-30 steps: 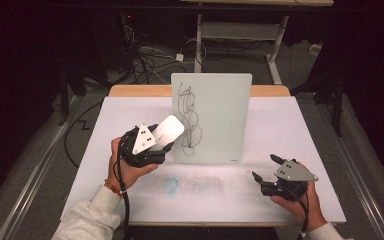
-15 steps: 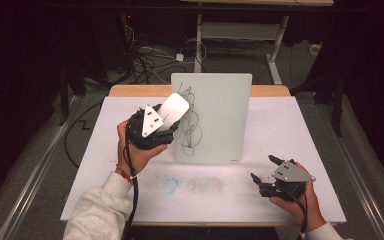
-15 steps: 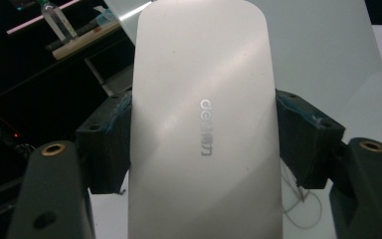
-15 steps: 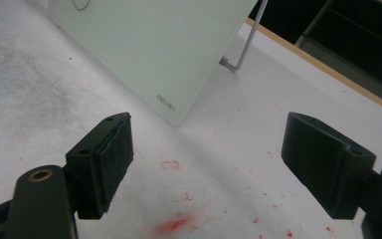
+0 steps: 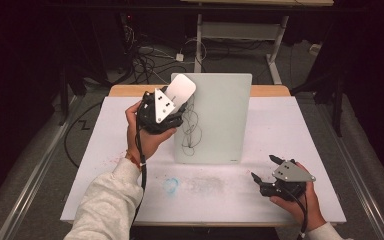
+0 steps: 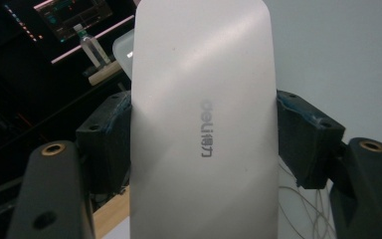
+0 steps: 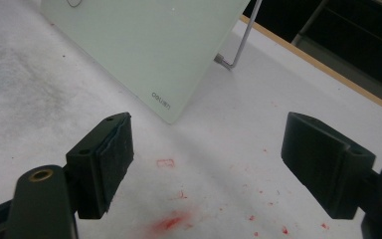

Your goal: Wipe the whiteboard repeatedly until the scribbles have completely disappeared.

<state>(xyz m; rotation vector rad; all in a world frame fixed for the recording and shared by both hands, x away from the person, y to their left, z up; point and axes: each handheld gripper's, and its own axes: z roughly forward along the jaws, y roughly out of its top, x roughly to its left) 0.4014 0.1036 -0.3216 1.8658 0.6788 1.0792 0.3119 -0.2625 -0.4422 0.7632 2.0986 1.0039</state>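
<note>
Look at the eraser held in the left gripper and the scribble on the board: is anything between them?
Nothing visible is. The left gripper holds the eraser up at the board's top left corner, and the scribble lies just below it on bare board. The right gripper rests open on the table, well aside.

The left gripper is clamping a white Deli eraser between both jaws, against the scribbled whiteboard.

eraser: top and bottom ends cut off by the frame in the left gripper view | scribble on the board: upper part hidden behind the eraser in the high view | right forearm: cut off at the bottom edge
</note>
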